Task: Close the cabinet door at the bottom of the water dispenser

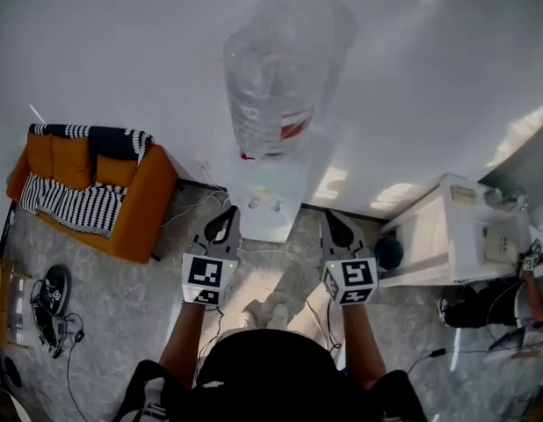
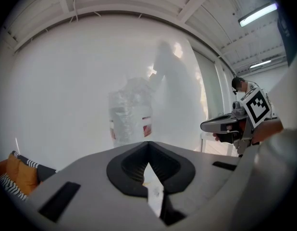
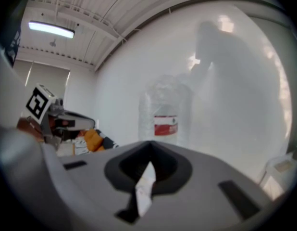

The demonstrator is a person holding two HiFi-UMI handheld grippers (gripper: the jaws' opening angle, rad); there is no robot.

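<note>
The white water dispenser (image 1: 273, 202) stands against the wall with a large clear bottle (image 1: 276, 77) on top. Its bottom cabinet door is hidden from above. My left gripper (image 1: 222, 227) and right gripper (image 1: 339, 230) are held side by side in front of the dispenser, apart from it. Both are shut with nothing between the jaws. In the left gripper view the shut left gripper (image 2: 148, 146) points level at the bottle (image 2: 129, 117). The right gripper view shows the shut right gripper (image 3: 149, 145) facing the same bottle (image 3: 165, 117).
An orange sofa (image 1: 122, 192) with a striped blanket stands left of the dispenser. At the right are a white shelf unit (image 1: 456, 231) and a dark blue ball (image 1: 388, 253). Shoes (image 1: 52, 297) and cables lie on the grey floor. A person (image 1: 526, 293) sits at the right edge.
</note>
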